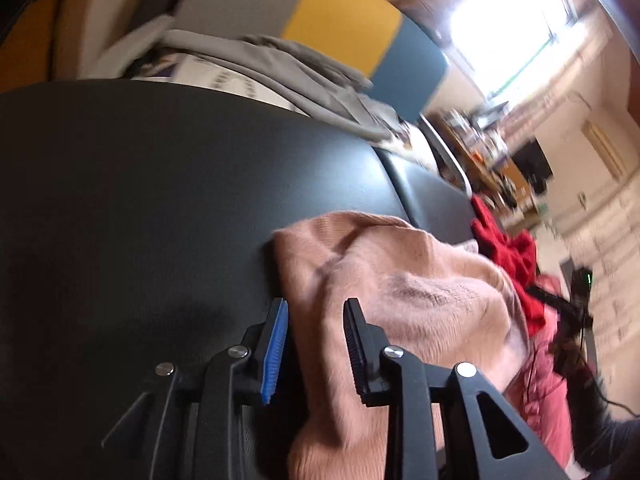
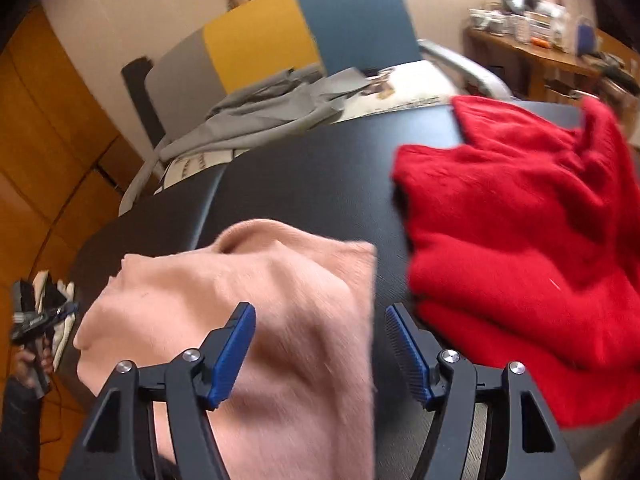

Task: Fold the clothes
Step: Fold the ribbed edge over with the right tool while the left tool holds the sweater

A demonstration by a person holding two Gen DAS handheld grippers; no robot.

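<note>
Black table (image 2: 320,168), yellow-and-blue panel (image 2: 304,28), cluttered wooden sideboard (image 2: 532,52), bright window (image 1: 508,28)

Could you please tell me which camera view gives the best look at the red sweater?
The right wrist view: the red sweater fills its right side, lying bunched on the black table beside the pink sweater. The left wrist view shows only a narrow red strip behind the pink sweater.

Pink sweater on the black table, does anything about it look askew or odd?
The pink sweater lies bunched and wrinkled rather than flat, its edges uneven. Beside it the red sweater sits in a rumpled heap. Nothing looks damaged or spilled.
</note>
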